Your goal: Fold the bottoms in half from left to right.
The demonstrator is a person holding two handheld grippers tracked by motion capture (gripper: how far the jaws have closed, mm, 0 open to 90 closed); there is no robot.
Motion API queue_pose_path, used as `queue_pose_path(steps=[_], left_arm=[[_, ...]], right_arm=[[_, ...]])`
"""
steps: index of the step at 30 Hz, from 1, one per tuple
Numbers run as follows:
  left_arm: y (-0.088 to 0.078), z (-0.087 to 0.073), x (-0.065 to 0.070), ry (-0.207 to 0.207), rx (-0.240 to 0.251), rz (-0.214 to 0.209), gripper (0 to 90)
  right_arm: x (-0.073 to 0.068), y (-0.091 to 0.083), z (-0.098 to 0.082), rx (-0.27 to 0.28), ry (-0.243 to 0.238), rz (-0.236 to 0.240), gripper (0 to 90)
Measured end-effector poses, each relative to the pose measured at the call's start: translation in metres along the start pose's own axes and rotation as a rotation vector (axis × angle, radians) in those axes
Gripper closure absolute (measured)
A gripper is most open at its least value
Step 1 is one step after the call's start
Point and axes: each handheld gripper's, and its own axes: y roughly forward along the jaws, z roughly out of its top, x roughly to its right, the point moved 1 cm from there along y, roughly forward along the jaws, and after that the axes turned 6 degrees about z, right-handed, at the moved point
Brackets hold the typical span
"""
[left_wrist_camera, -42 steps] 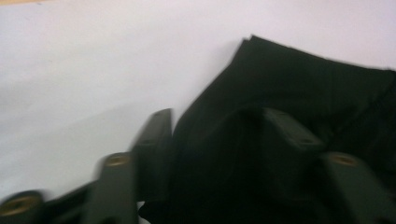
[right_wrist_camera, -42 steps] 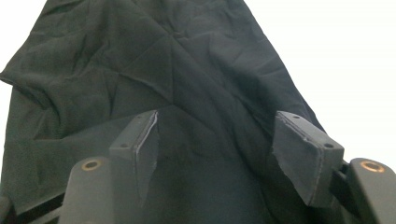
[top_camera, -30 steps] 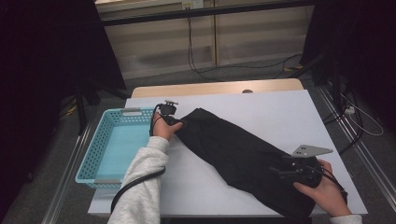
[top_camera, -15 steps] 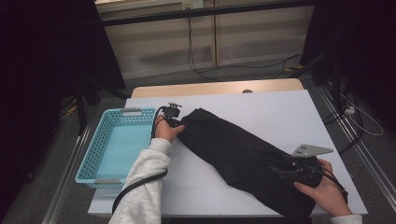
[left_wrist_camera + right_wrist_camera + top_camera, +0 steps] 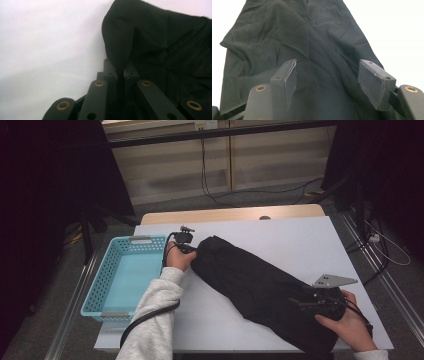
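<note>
Writing: none readable on the cloth, the basket or the grippers.
Basket: a light blue mesh basket (image 5: 122, 275) sits at the left of the high view, on the left edge of the white table (image 5: 300, 240), just beside the grey sleeve (image 5: 155, 320).
Left gripper: the left gripper (image 5: 186, 245) lies left of centre in the high view; its jaws have just been closing and now pinch a fold at the upper-left end of the black cloth (image 5: 260, 290).
Left gripper view: shows that pinched fold (image 5: 122, 62) rising between the nearly meeting jaws, unreadable from above.
Cloth: runs diagonally from centre to the lower right of the table.
Right gripper: the right gripper (image 5: 320, 301), lower right, rests over the cloth's near end, hand behind it.
Right gripper view: jaws stand apart, cloth (image 5: 312, 42) beneath them, not clamped.
</note>
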Motion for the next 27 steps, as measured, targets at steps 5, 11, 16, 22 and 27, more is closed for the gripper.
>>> queue_pose_path(steps=[5, 11, 16, 22, 27], left_arm=[[-0.012, 0.010, -0.003, -0.001, 0.050, 0.002, 84.8], [-0.024, 0.021, -0.012, -0.007, 0.070, 0.007, 84.9], [-0.025, 0.019, -0.006, 0.013, 0.072, -0.008, 84.8], [-0.027, 0.016, 0.007, 0.047, 0.073, -0.041, 84.8], [-0.032, 0.016, 0.023, 0.096, 0.092, -0.065, 84.8]], right_arm=[[0.000, 0.000, 0.000, 0.003, -0.001, -0.002, 31.4], [0.000, -0.001, 0.000, 0.012, 0.004, 0.002, 27.1], [0.001, 0.001, -0.001, 0.005, 0.013, -0.007, 25.2], [0.001, -0.002, 0.000, 0.015, 0.013, -0.014, 25.0], [0.001, -0.001, 0.000, 0.009, 0.014, -0.013, 25.1]])
